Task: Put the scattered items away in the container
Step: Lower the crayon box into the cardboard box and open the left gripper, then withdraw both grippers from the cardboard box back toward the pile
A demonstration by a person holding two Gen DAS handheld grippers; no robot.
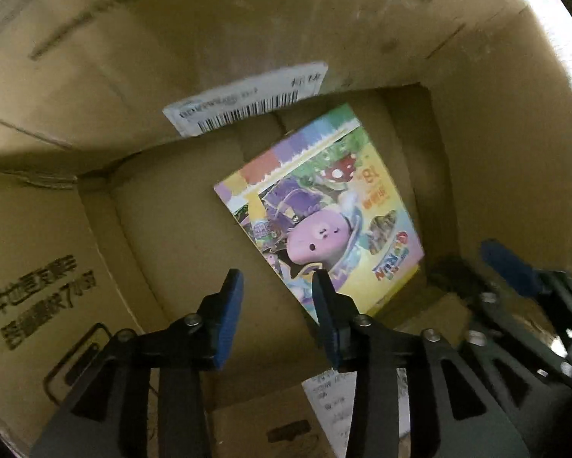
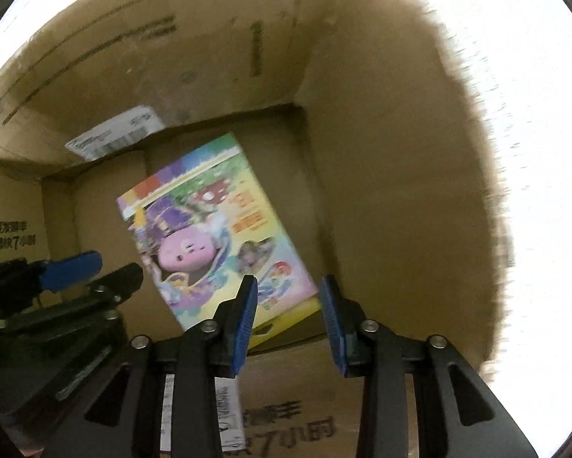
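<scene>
Both tongs, left tongs (image 1: 276,294) and right tongs (image 2: 288,299), hang apart with nothing in them. They point down into the cardboard box (image 1: 248,38). One colorful book (image 1: 320,206) lies flat on its bottom.

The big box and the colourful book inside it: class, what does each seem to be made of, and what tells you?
Big box: brown corrugated cardboard, matte; creased flaps, printed lettering and a stuck-on barcode label suggest it.
Colourful book: probably printed paper or card with a slightly glossy cover; flat, thin, bright cartoon artwork.
</scene>
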